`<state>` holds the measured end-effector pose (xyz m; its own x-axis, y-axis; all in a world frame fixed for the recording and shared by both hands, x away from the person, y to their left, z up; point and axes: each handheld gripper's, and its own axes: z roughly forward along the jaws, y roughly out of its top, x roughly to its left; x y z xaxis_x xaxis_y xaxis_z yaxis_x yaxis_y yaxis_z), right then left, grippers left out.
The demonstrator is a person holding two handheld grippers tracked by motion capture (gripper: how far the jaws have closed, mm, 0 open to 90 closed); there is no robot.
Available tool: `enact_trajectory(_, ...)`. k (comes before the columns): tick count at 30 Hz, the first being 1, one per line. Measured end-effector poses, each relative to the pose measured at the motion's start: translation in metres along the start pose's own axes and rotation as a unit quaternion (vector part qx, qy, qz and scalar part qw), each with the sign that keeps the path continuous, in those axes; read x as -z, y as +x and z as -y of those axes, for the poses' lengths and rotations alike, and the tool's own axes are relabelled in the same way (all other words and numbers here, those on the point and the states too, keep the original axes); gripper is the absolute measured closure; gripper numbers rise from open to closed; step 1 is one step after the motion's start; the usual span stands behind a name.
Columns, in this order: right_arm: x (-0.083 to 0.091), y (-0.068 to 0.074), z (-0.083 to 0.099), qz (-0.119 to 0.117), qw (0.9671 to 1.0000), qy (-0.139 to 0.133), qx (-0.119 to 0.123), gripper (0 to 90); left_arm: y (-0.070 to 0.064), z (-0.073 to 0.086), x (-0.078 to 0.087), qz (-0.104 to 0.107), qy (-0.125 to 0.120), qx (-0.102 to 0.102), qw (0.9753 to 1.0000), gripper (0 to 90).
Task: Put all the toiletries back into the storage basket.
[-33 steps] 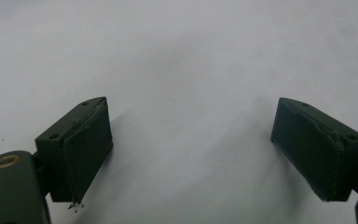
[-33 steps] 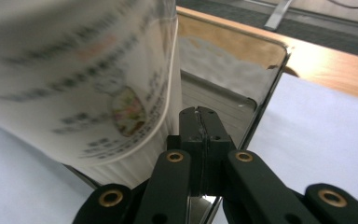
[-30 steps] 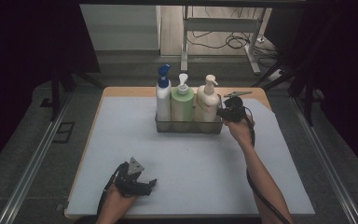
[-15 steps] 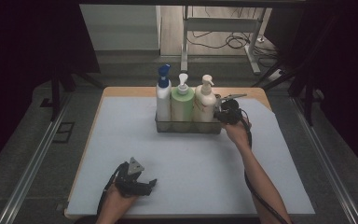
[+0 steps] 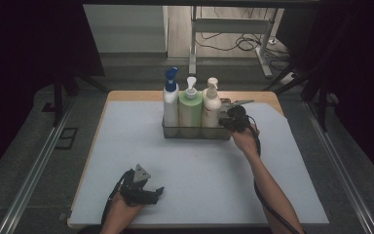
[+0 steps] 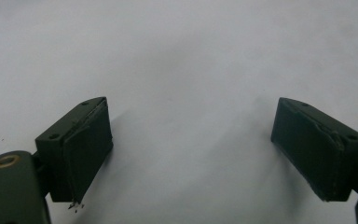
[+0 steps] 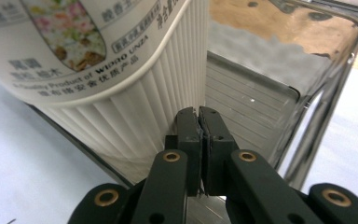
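The table (image 5: 126,146) holds a wire basket (image 5: 195,132) at the back, with three bottles inside. The cream bottle (image 7: 98,70) stands at its right end. The right gripper (image 7: 199,122) is pinched tight on the basket's rim (image 7: 223,60). A hard pull might tip the bottles. The left gripper (image 6: 193,149) rests wide open, holding nothing.

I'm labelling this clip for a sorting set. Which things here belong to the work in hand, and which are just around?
In the job:
right gripper, jaws shut at the cream bottle's side
cream bottle
wire basket holding the bottles

Just around:
green bottle and blue-capped bottle, untouched
left gripper, open over the bare white mat
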<state>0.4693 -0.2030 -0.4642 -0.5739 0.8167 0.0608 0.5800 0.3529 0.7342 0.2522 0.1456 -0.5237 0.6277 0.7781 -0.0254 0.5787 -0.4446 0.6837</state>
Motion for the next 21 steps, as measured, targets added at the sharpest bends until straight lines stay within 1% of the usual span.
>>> enact_trajectory(4, 0.000, 0.004, -0.002, -0.007, 1.0000, -0.002, 0.002, 87.6, 0.000, 0.000, 0.000, 0.000, 0.000, 0.000, 1.0000, 12.1)
enact_trajectory(6, 0.000, 0.006, -0.003, -0.003, 1.0000, -0.001, 0.007, 88.5, 0.000, 0.000, 0.000, 0.000, 0.000, 0.000, 1.0000, 12.1)
enact_trajectory(9, 0.001, 0.006, -0.003, -0.004, 1.0000, -0.003, 0.003, 88.6, 0.000, 0.000, 0.000, 0.000, 0.000, 0.000, 1.0000, 12.1)
enact_trajectory(13, 0.002, 0.008, -0.003, -0.001, 1.0000, -0.002, 0.008, 89.3, 0.000, 0.000, 0.000, 0.000, 0.000, 0.000, 1.0000, 12.1)
enact_trajectory(21, 0.004, 0.011, -0.004, 0.000, 1.0000, 0.001, 0.010, 89.5, 0.000, 0.000, 0.000, 0.000, 0.001, 0.000, 1.0000, 12.1)
